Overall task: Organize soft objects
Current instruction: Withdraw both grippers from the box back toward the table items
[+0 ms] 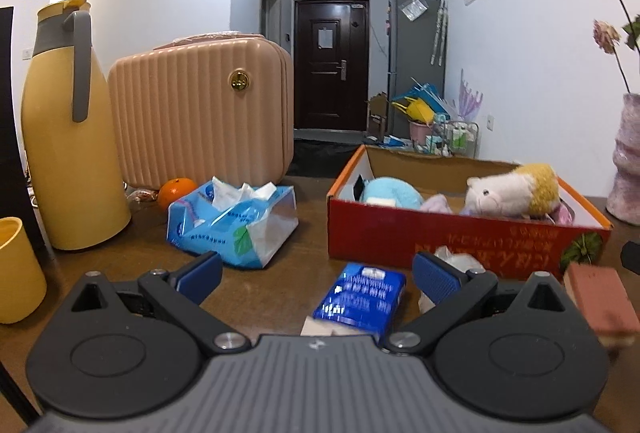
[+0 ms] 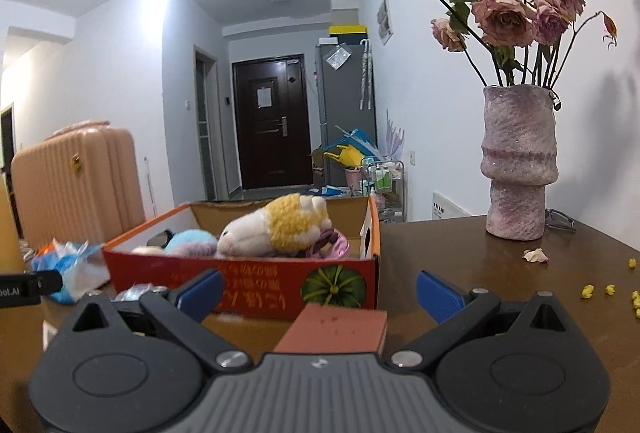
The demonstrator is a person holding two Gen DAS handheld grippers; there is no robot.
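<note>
A red cardboard box (image 1: 440,241) (image 2: 248,285) on the brown table holds a white-and-yellow plush (image 1: 512,189) (image 2: 276,229), a light blue plush (image 1: 390,191) (image 2: 188,239) and pinkish soft items. My left gripper (image 1: 320,273) is open; a blue tissue packet (image 1: 360,297) lies on the table between its fingers. A crumpled clear wrapper (image 1: 456,259) sits by the right finger. My right gripper (image 2: 320,289) is open, with a pink-brown block (image 2: 334,329) (image 1: 600,297) lying between its fingers just in front of the box.
A torn blue wipes pack (image 1: 236,223), an orange (image 1: 176,191), a yellow thermos (image 1: 68,137), a yellow cup (image 1: 18,269) and a pink ribbed case (image 1: 200,113) stand at the left. A vase (image 2: 520,165) of dried roses stands at the right, with fallen petals (image 2: 536,255) nearby.
</note>
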